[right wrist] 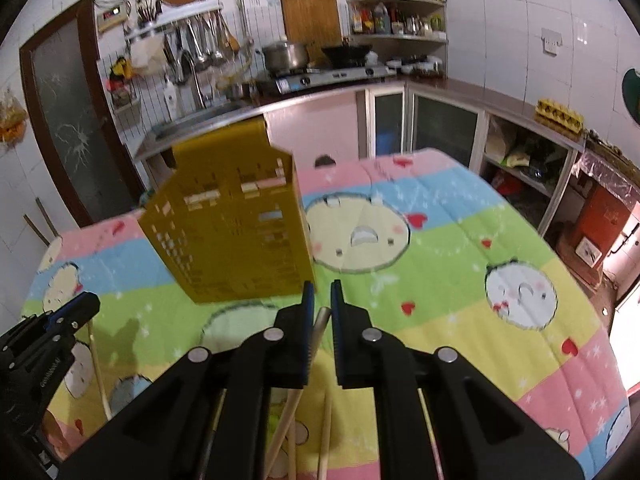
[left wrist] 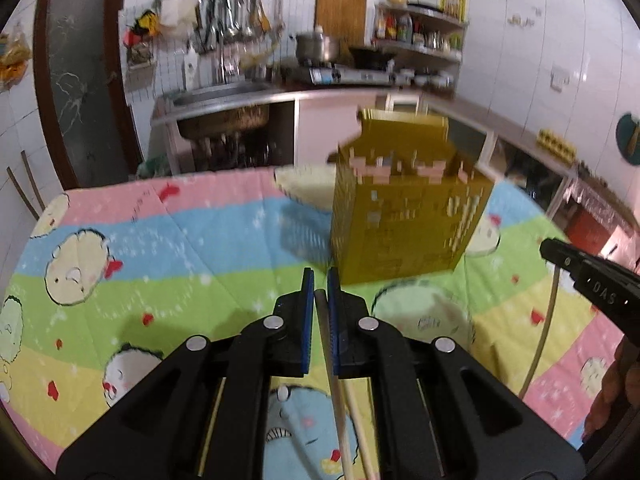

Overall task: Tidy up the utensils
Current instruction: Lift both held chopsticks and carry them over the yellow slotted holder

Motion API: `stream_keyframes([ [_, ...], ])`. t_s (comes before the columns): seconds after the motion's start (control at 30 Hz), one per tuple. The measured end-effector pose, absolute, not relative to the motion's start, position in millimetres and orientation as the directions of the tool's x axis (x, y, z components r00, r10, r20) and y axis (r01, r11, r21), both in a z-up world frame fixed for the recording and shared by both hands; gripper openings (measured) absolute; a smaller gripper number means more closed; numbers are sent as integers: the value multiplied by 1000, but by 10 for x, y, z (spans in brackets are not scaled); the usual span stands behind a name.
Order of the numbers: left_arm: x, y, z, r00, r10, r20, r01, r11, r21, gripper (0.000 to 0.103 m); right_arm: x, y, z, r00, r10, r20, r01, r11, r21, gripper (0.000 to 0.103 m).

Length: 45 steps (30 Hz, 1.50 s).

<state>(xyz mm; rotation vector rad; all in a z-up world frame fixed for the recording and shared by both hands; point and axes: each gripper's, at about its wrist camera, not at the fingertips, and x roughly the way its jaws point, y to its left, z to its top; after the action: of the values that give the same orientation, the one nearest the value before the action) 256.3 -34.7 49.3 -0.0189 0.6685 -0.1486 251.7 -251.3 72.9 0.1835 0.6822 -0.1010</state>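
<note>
Wooden chopstick (left wrist: 334,364) clamped in left tongs (left wrist: 320,282); another chopstick (right wrist: 316,340) clamped in right tongs (right wrist: 323,294); yellow holder (left wrist: 408,208) just beyond.

Your left wrist camera looks forward and down along its fingers, close above the cartoon tablecloth (left wrist: 168,240); your right one does likewise from the other side. Both face the kitchen counter (right wrist: 328,92) and share the yellow perforated holder (left wrist: 404,216)

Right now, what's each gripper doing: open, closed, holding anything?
Left gripper: closed on a chopstick, lifted off the cartoon tablecloth.
Right gripper: closed on another chopstick, near the yellow utensil holder.
</note>
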Motion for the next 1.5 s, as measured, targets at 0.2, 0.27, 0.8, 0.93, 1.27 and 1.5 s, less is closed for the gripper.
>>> stream_keyframes([
  [0.2,2554,-303,790,837,-140,-529,123,990,-69,5,2565,-2507,978,821,-47,-569,142,982,123,8],
  [0.27,2561,-315,857,849,-142,-509,125,990,-67,5,2577,-2497,1040,831,-50,-554,138,983,118,8],
  [0.8,2826,-343,1122,893,-139,-428,127,990,-58,5,2748,-2416,1484,897,-87,-433,113,993,33,6],
  [0.93,2970,-282,992,865,-135,-483,109,991,-83,5,2774,-2447,1440,895,-85,-438,112,993,35,6],
  [1.27,3537,-158,70,659,-89,-746,57,996,-69,31,2863,-2518,1384,892,-77,-445,113,992,55,6],
  [1.5,3765,-214,-476,521,-57,-852,54,998,-34,31,2928,-2571,1355,890,-81,-449,120,991,60,6],
])
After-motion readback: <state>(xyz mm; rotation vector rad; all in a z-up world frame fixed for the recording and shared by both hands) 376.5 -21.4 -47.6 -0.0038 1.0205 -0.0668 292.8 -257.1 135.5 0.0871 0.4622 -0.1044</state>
